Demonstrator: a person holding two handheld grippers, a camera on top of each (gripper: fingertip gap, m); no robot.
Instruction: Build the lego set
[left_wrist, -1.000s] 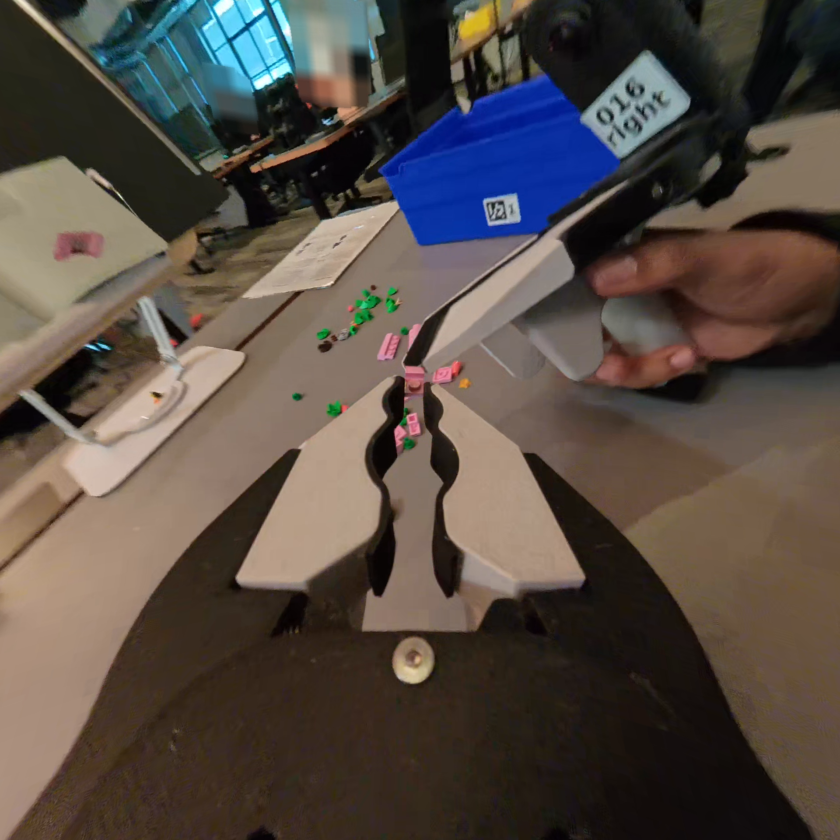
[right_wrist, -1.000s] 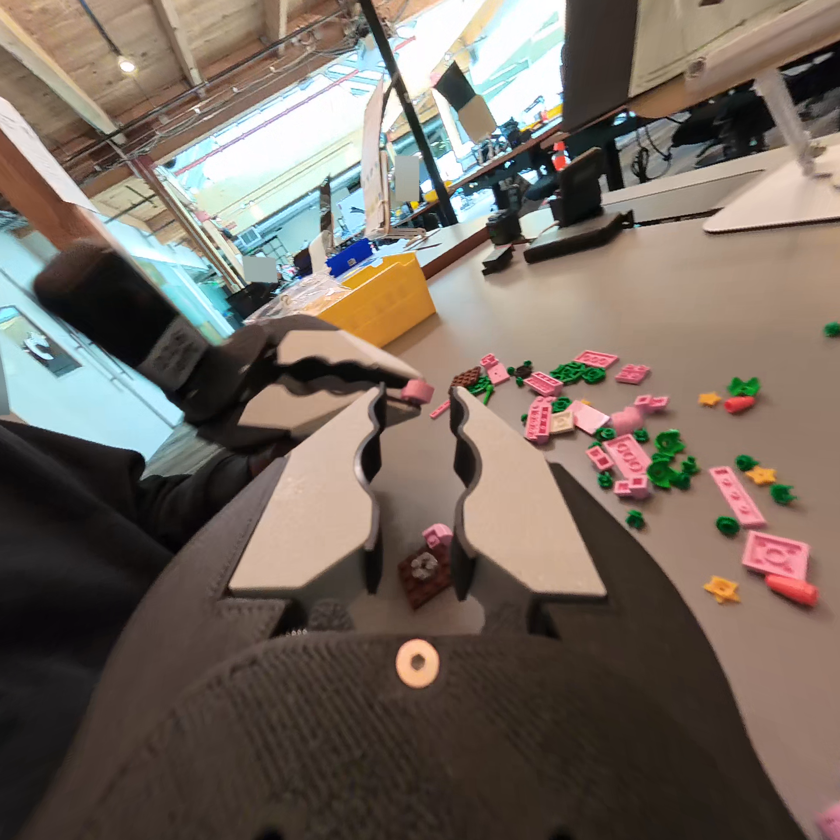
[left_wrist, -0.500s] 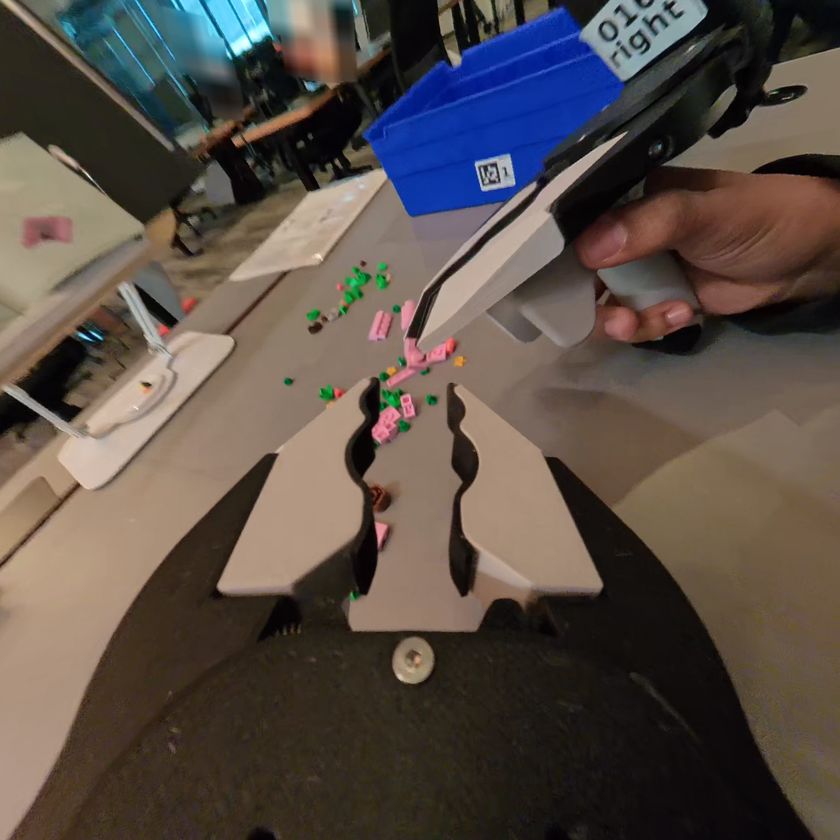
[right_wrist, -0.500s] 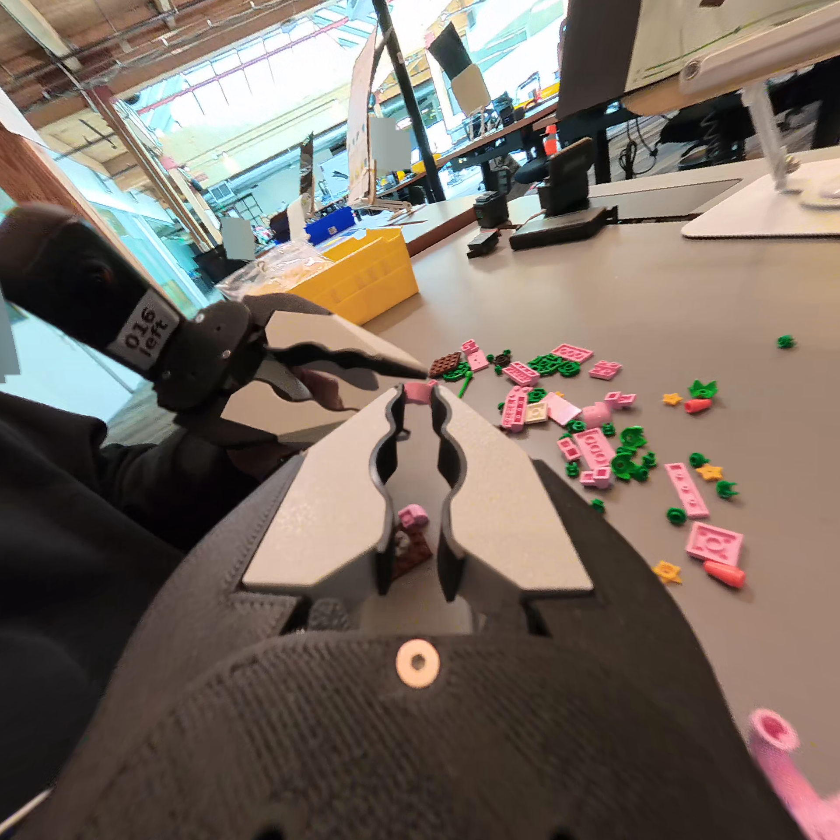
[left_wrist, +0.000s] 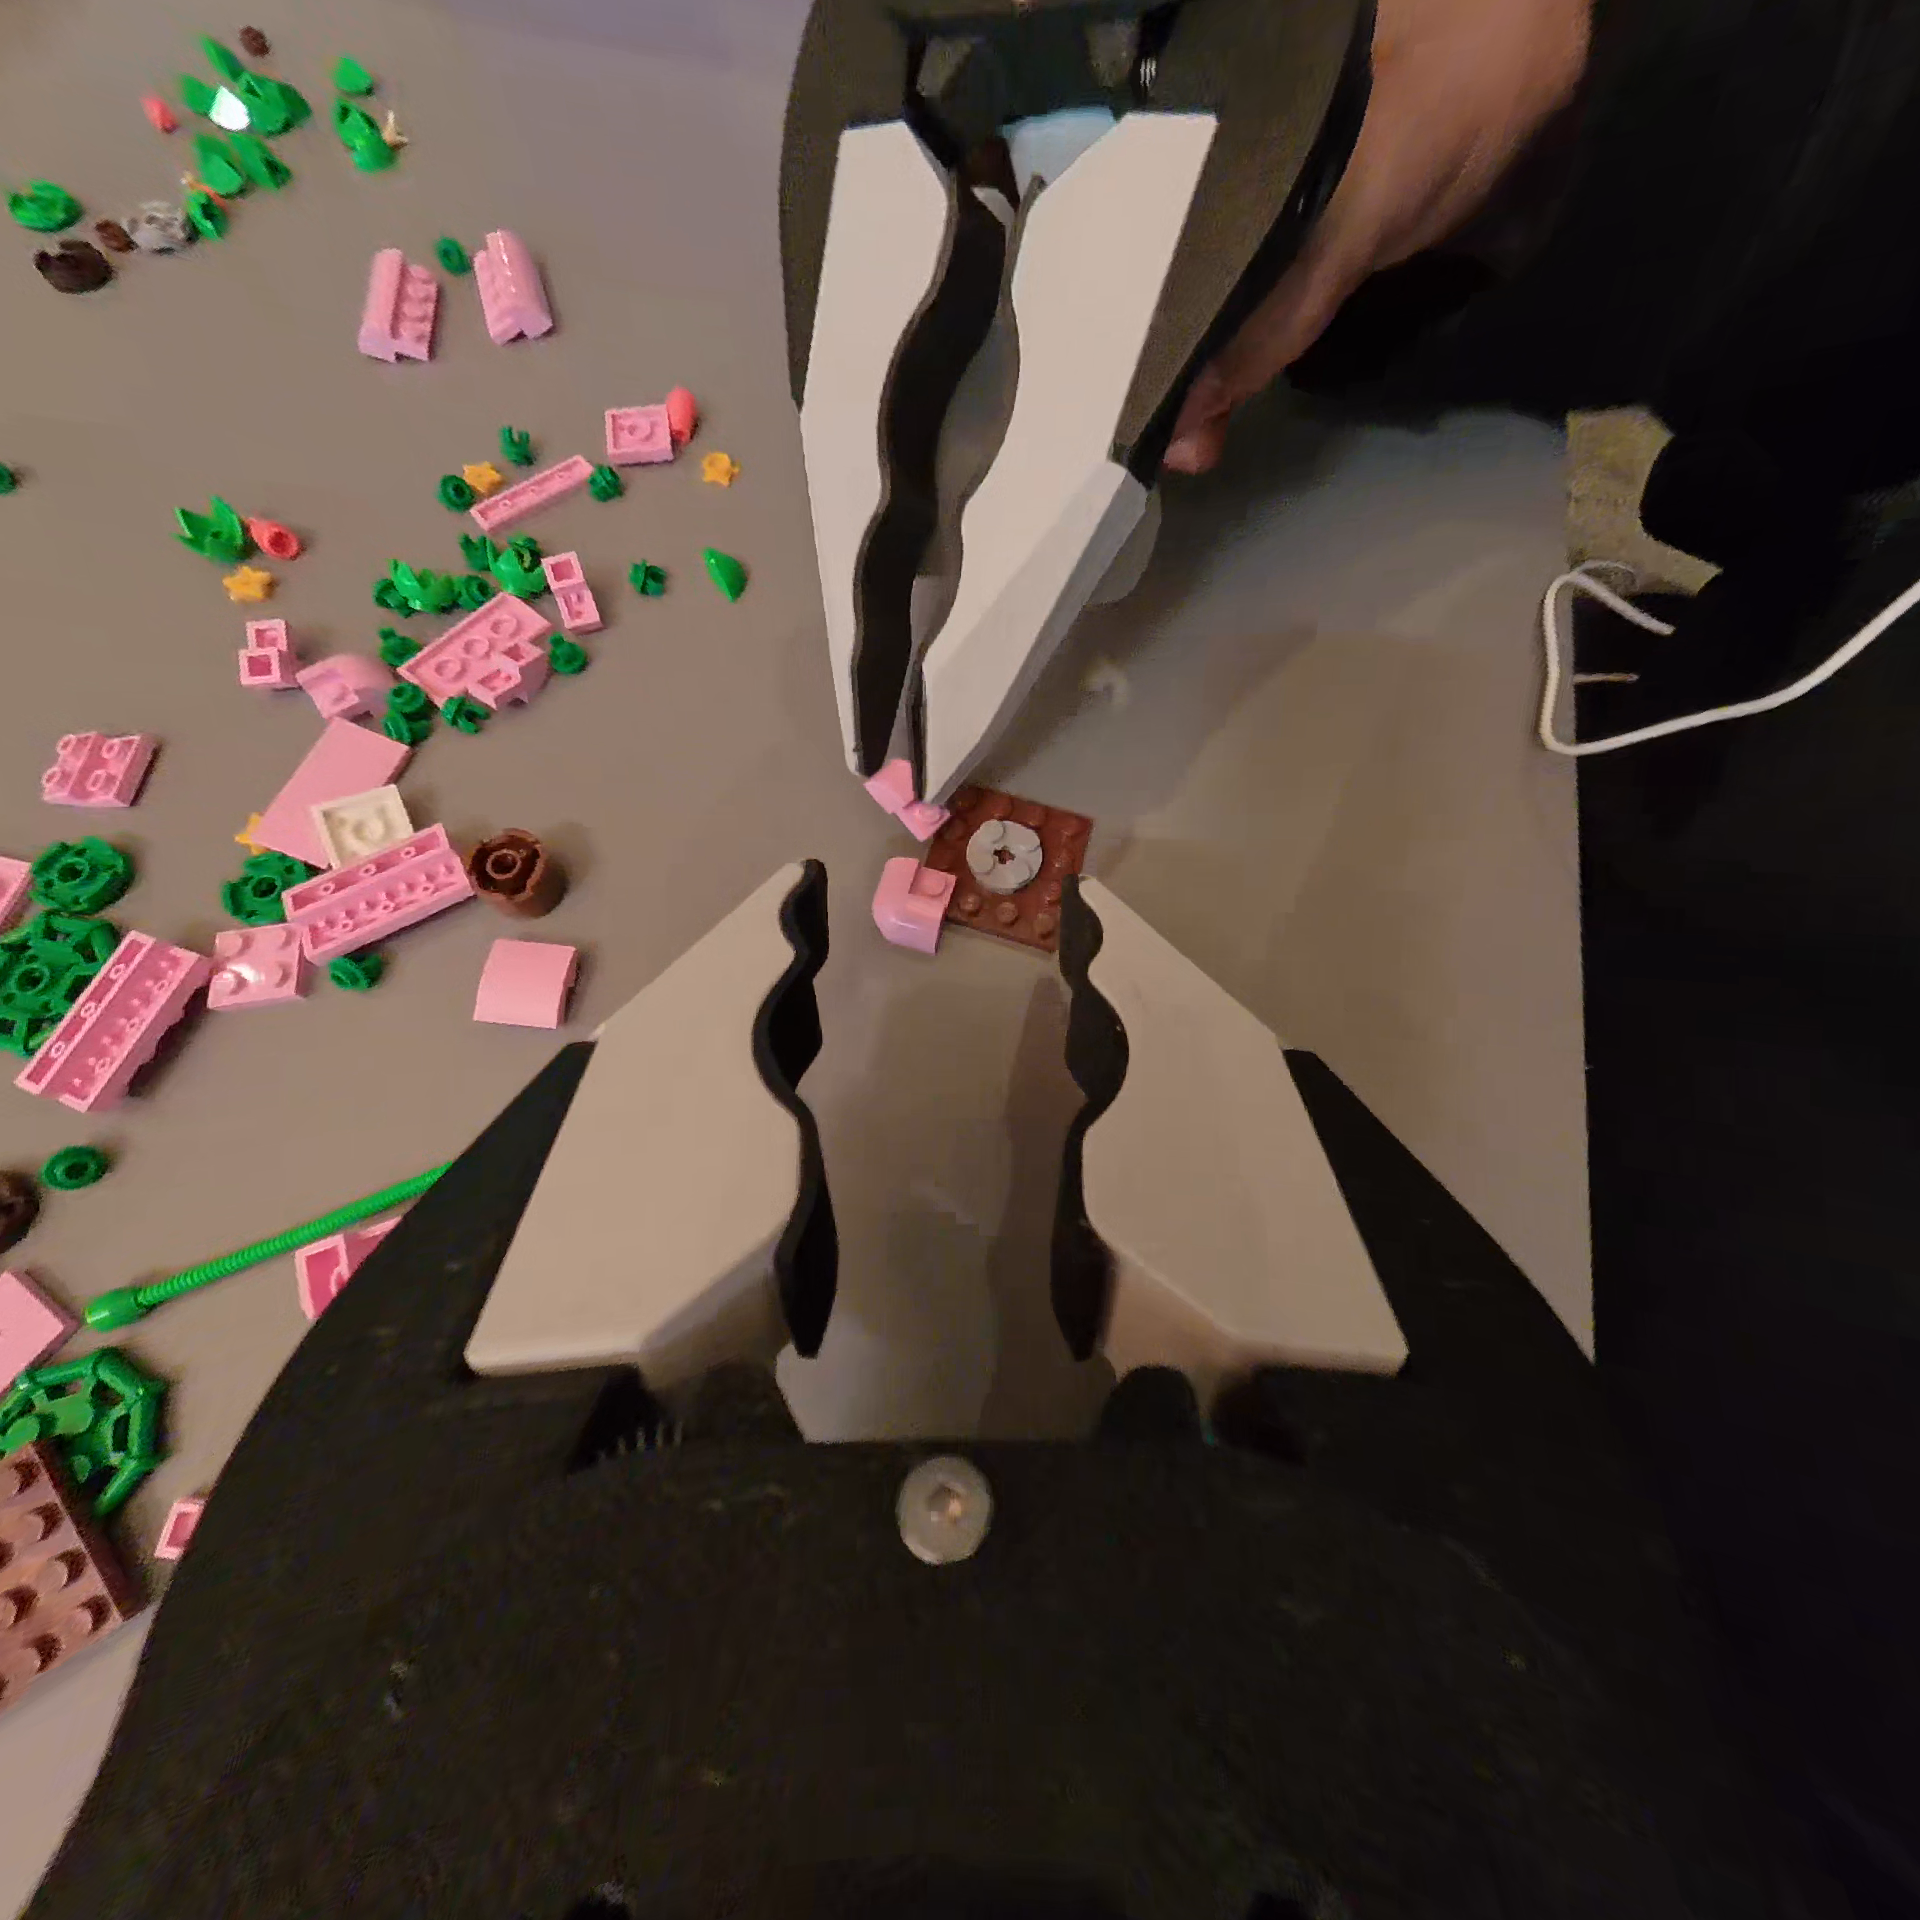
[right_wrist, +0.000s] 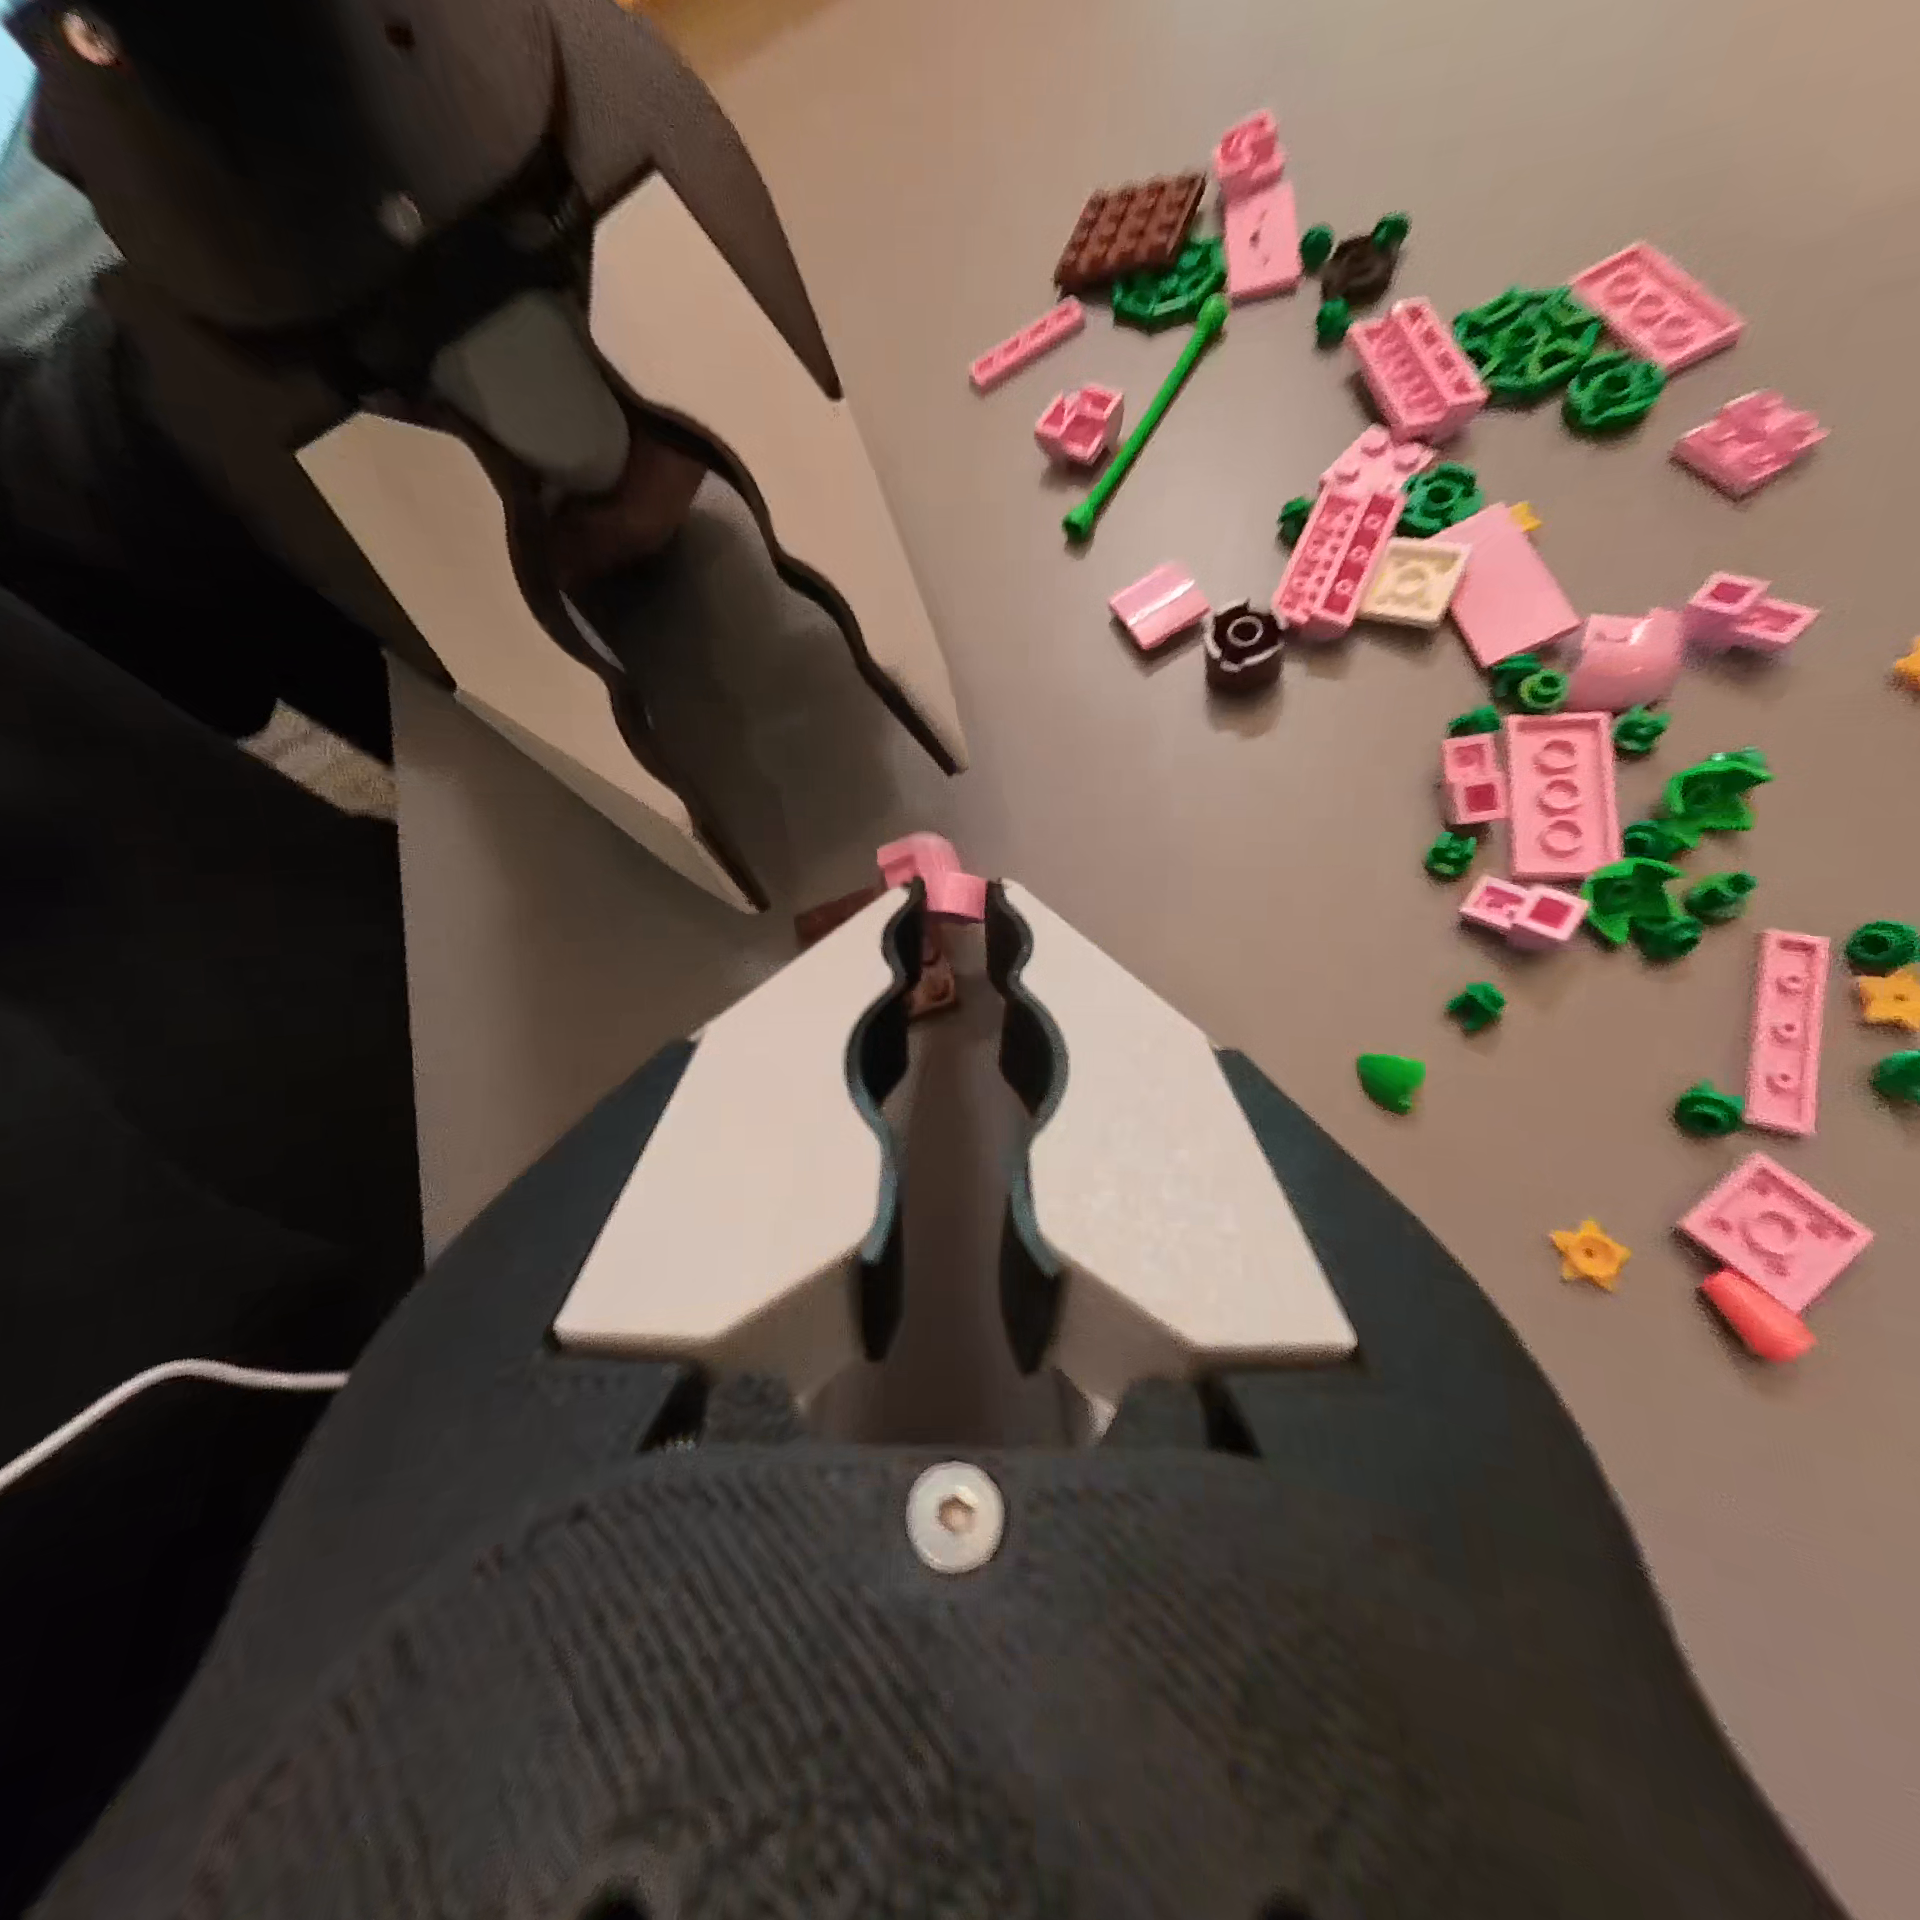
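A small brown plate (left_wrist: 1029, 883) with a grey round piece (left_wrist: 1003, 854) on it lies on the grey table. A pink curved brick (left_wrist: 909, 909) sits at its left corner. My right gripper (left_wrist: 902, 777) comes down from the top of the left wrist view, shut on a small pink brick (left_wrist: 902, 798) just above the plate's far left edge. In the right wrist view that gripper (right_wrist: 954, 896) pinches the pink brick (right_wrist: 951, 885), and the plate (right_wrist: 935, 987) shows between its fingers. My left gripper (left_wrist: 940, 883) is open and empty, with its jaws on either side of the plate.
Loose pink, green, yellow and brown pieces (left_wrist: 416, 665) are scattered on the table to the left. They include a brown round piece (left_wrist: 514, 873), a green stem (left_wrist: 260, 1247) and a larger brown plate (left_wrist: 52, 1558). The table edge (left_wrist: 1581, 935) and a white cable (left_wrist: 1662, 717) are at the right.
The left gripper let go of the small pink brick and opened. The right gripper shut on it. Both grippers swung down over the brown plate.
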